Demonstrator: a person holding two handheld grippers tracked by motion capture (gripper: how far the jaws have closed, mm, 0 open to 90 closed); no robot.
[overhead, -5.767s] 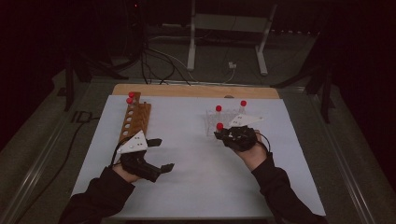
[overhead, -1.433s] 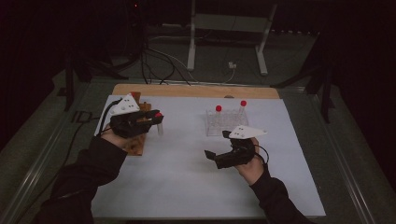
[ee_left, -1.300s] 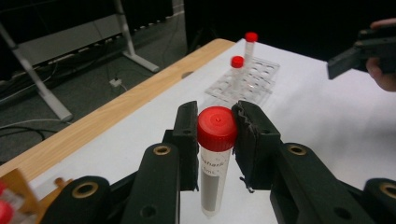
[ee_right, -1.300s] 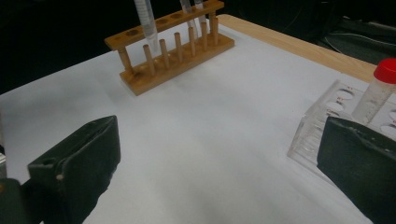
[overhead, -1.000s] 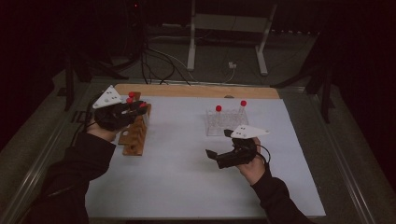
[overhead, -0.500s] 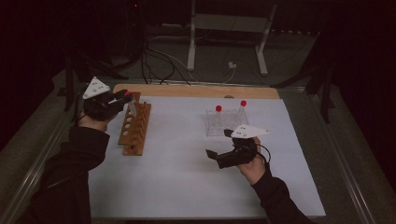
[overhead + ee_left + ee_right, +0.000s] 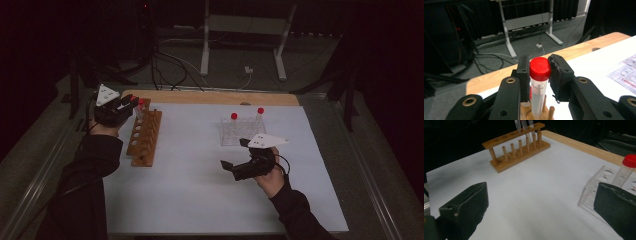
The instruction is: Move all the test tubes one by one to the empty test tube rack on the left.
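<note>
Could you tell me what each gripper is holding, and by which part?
The left gripper clamps a red-capped tube by its cap; the right gripper holds nothing.

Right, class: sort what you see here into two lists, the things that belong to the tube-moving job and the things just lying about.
In the job:
- left gripper, shut on the red-capped tube
- wooden rack
- clear rack with two capped tubes
- right gripper, open and waiting

Lying about:
- white stand behind the table
- floor cables
- white plug
</note>
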